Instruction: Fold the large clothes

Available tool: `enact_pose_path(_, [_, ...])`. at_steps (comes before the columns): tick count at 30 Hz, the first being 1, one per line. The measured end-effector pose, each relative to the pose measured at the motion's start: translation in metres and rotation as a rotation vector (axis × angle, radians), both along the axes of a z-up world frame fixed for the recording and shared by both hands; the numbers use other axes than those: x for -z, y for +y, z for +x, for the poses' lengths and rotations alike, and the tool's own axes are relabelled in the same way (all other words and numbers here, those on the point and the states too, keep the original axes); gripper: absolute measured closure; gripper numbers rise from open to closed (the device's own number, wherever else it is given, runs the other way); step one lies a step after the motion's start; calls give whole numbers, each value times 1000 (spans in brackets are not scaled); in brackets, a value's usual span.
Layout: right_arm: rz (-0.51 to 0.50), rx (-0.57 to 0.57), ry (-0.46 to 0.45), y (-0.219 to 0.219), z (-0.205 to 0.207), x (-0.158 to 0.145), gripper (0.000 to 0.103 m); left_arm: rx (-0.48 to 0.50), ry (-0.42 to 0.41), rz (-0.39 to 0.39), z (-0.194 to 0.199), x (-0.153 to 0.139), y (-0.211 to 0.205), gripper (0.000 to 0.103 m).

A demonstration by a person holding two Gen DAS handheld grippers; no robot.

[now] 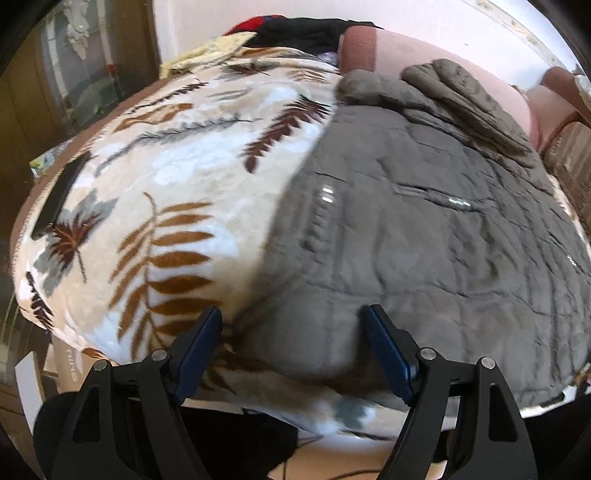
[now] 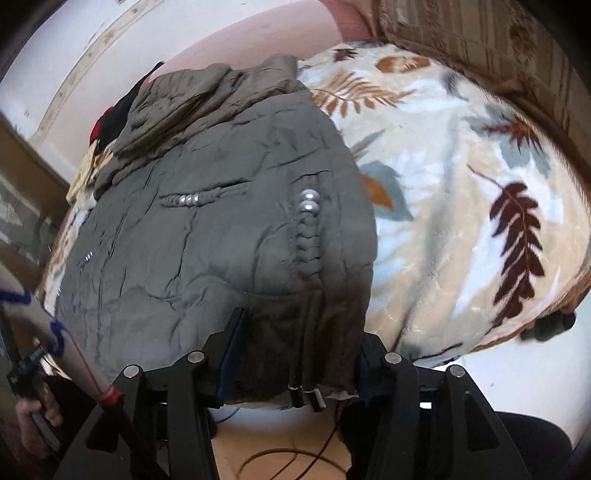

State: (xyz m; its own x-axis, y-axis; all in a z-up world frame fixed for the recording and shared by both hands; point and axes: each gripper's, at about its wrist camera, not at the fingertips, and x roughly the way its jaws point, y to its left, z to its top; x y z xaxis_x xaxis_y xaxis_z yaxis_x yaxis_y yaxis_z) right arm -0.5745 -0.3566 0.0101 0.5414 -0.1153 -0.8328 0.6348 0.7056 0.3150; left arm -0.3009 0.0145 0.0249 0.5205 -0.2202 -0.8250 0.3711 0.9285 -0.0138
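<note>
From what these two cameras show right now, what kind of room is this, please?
Probably a bedroom in a home. A grey quilted jacket lies spread on a bed covered by a plush leaf-print blanket, with a padded pink headboard behind and other clothes piled against the wall.

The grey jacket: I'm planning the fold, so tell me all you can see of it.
The grey jacket is quilted and puffy, crinkled, spread flat on the leaf-print blanket. Two pockets carry braided trim with silver beads. Its hood or collar end lies bunched at the far side. The near hem sits between the open jaws of both the left gripper and the right gripper.
</note>
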Motion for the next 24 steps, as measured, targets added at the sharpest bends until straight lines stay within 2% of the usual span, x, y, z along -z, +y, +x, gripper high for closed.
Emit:
enact_pose_path(4, [51,87,-10,-20,-6,7,46,3,16,-16,7,7,1,21])
enact_pose_path(6, [86,76,-4,-22,-3,14,45,17,8,-17,5,8,-3,24])
enact_pose_path(7, [85,63,-9,-20,-1,15,50,24,2,-16,3,8,-5,29])
enact_pose_path(8, [72,43,-17,-15,2,13,61,52,-6,-15,-1,7,-8,44])
enact_pose_path(9, [42,13,-13,-9,6,11,66,76,-37,10,-6,4,-14,56])
enact_pose_path(10, [11,-9,-13,-3,9,7,79,84,-61,30,-9,3,-18,62])
enact_pose_path(11, [-11,-20,-13,2,12,5,85,99,-85,50,-13,1,-23,73])
enact_pose_path(14, [-96,-45,-4,14,14,-6,89,114,-122,89,-17,-4,-31,81])
enact_pose_path(16, [-116,-56,-5,17,15,-10,90,128,-128,108,-16,-5,-35,82])
enact_pose_path(19, [-116,-67,28,14,19,-5,89,129,-116,116,-12,-2,-34,77])
enact_pose_path(22, [-103,-77,45,9,24,0,80,121,-142,148,-9,-1,-34,58])
enact_pose_path(23, [-101,-77,54,8,26,1,77,114,-145,150,-7,-1,-33,49])
enact_pose_path(24, [-100,-78,58,7,27,2,76,112,-145,148,-3,-1,-31,44])
